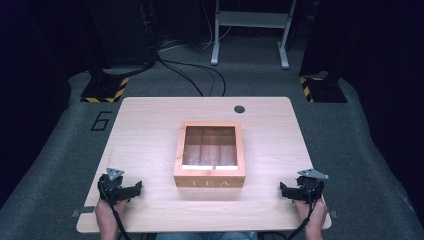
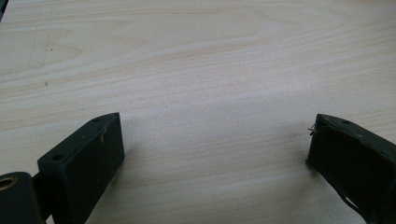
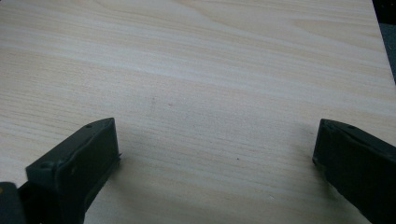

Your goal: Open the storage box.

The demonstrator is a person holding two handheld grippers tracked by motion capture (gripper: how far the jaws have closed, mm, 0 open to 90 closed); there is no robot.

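A wooden tea box (image 1: 210, 156) with a glass lid and the word TEA on its front stands shut in the middle of the light wooden table (image 1: 145, 130). My left gripper (image 1: 131, 190) rests on the table near the front left corner, held by a hand. Its jaws stand wide apart over bare wood (image 2: 215, 135) with nothing between them. My right gripper (image 1: 287, 191) rests near the front right corner in the other hand. Its jaws are also spread wide over bare tabletop (image 3: 215, 140) and hold nothing. Both grippers lie well apart from the box.
A small dark round cable hole (image 1: 239, 109) sits near the table's far edge. Beyond the table are grey carpet, black cables (image 1: 200, 75), a white metal stand (image 1: 250, 30) and two black bases with yellow-black hazard tape (image 1: 105, 90).
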